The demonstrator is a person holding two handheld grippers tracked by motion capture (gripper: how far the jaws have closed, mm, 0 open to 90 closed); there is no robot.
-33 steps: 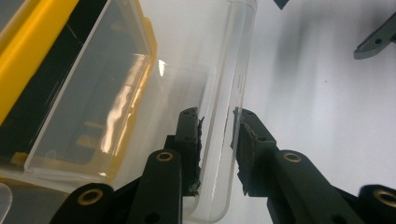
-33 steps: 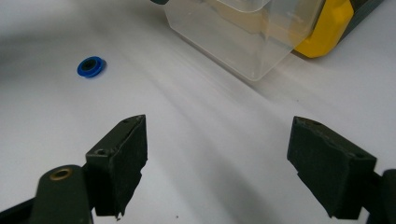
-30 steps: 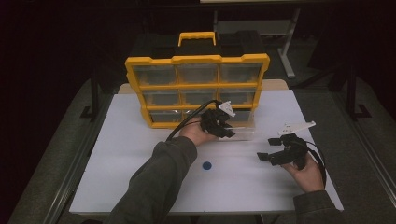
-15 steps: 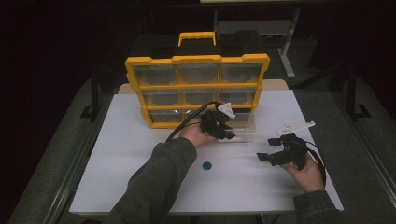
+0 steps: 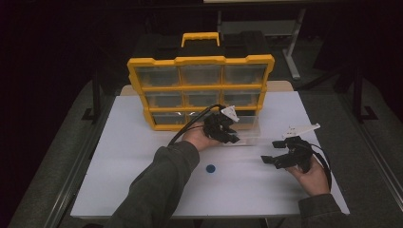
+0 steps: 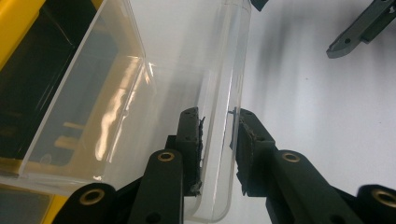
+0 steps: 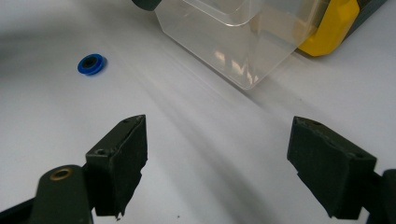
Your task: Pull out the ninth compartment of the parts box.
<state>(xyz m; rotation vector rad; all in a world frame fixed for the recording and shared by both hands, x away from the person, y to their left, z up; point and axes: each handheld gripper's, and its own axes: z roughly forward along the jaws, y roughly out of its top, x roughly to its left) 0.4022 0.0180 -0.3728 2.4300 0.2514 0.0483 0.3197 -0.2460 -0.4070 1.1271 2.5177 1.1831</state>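
White table (image 5: pixel 119 180) — flat, matte top. On it: yellow compartment organizer (image 5: pixel 199 90) standing upright at the far edge; clear plastic drawer (image 5: pixel 244 128) just before it; small blue ring (image 5: pixel 210 168) — lying apart, nearer the front.

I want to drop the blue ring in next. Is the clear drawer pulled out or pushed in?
Pulled out: the clear drawer juts from the yellow organizer, its front wall between the left gripper jaws.

Black two-jaw tongs (image 5: pixel 236 137), brass rivets, dark olive sleeves (image 5: pixel 157 190)
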